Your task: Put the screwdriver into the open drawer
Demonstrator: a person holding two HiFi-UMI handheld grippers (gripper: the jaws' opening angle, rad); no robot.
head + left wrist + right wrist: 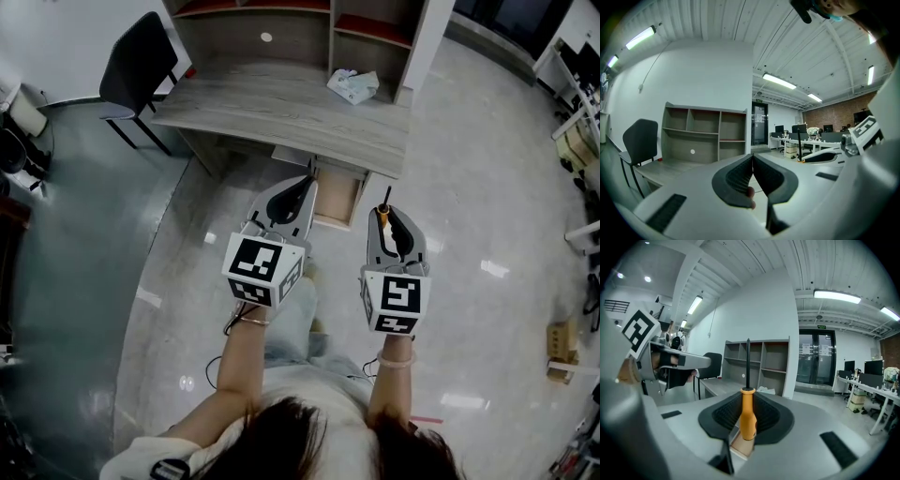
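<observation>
- The right gripper (384, 212) is clamped on the screwdriver (383, 221).
- In the right gripper view, the 2 black jaws of the right gripper (747, 405) squeeze the orange handle of the screwdriver (747, 420) from both sides.
- The thin dark metal part of the screwdriver sticks out past the jaws and points away from the person, toward the desk (281, 108).
- The left gripper (308, 180) holds nothing.
- In the left gripper view, the jaws of the left gripper (753, 161) are closed and the tips touch each other.
- The drawer (339, 201) hangs under the desk and is pulled out. It is made of light wood.
- In the head view, the screwdriver is not in the drawer. It is up in the air, just to the right of the drawer's front corner.
- The left gripper is over the left side of the drawer in that view.
- A shelf (253, 37) stands on the back of the desk.
- A crumpled white cloth (353, 84) lies on the desk near the right end.
- A black chair (141, 56) stands at the left end of the desk.
- The person holds 1 gripper in each hand, side by side and a little apart.
</observation>
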